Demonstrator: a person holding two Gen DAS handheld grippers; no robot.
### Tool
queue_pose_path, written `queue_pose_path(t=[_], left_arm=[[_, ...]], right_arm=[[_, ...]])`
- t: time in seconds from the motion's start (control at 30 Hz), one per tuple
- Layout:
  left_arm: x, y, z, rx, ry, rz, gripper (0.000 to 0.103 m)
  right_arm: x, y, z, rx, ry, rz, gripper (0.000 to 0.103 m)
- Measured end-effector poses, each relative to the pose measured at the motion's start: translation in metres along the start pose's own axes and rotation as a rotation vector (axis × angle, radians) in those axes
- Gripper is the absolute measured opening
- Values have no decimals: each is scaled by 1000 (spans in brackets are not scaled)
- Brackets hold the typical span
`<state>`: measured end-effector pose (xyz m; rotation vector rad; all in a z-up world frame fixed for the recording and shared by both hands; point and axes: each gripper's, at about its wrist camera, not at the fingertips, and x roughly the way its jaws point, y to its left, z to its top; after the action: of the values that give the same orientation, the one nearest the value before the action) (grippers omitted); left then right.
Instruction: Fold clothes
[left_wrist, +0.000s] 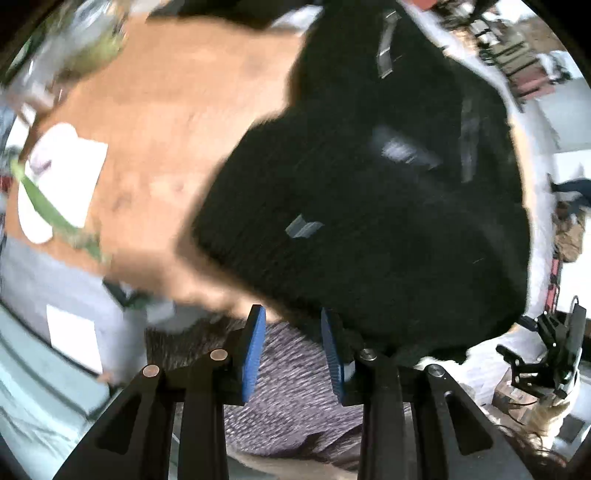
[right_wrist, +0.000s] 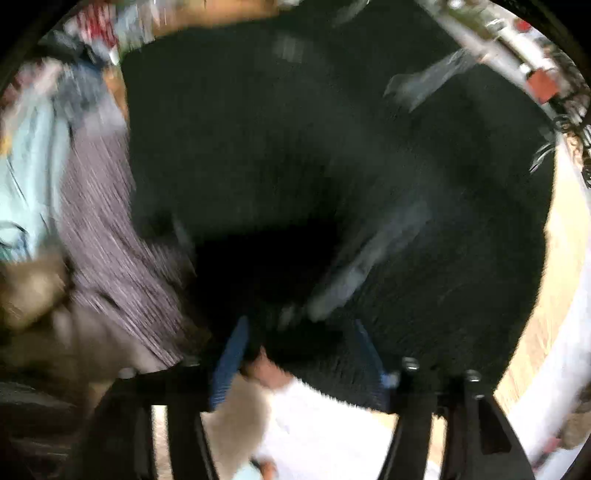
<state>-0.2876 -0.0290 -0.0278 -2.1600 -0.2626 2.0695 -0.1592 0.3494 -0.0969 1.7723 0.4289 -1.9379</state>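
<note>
A black garment (left_wrist: 369, 206) with grey patches lies spread on the brown table (left_wrist: 166, 110); it also fills the blurred right wrist view (right_wrist: 332, 166). My left gripper (left_wrist: 293, 350) points down at its near edge. Its blue pads (left_wrist: 255, 354) stand a little apart, and only a grey heathered garment (left_wrist: 288, 387) shows below the gap, with nothing pinched that I can see. My right gripper (right_wrist: 299, 354) hangs over the black garment's edge with its blue pads (right_wrist: 229, 362) wide apart and open; the cloth lies beneath them, not gripped.
White paper sheets (left_wrist: 62, 181) and a green strip (left_wrist: 44, 206) lie at the table's left. Light blue (right_wrist: 29, 177), grey heathered (right_wrist: 110, 240) and beige (right_wrist: 33, 288) clothes are piled left of the black garment, with white cloth (right_wrist: 332, 424) below. A black mechanical device (left_wrist: 546, 350) stands off the right.
</note>
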Motion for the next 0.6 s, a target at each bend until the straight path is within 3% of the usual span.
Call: queue_pose_path(t=[0.07, 0.13, 0.3, 0.43, 0.53, 0.6], left_arm=[[1, -13, 24, -23, 27, 2, 32], [9, -23, 47, -64, 70, 2, 32], [63, -26, 110, -225, 231, 93, 32], [82, -36, 135, -234, 307, 172, 33], [81, -50, 145, -202, 308, 183, 49], [82, -59, 151, -180, 303, 210, 64]], right_arm=[[-23, -8, 11, 15, -101, 24, 83], [-24, -17, 23, 8, -122, 1, 86], [16, -25, 58, -41, -45, -4, 84], [28, -32, 79, -91, -28, 34, 84], [28, -32, 85, -128, -31, 55, 84], [30, -31, 90, -148, -30, 57, 84]])
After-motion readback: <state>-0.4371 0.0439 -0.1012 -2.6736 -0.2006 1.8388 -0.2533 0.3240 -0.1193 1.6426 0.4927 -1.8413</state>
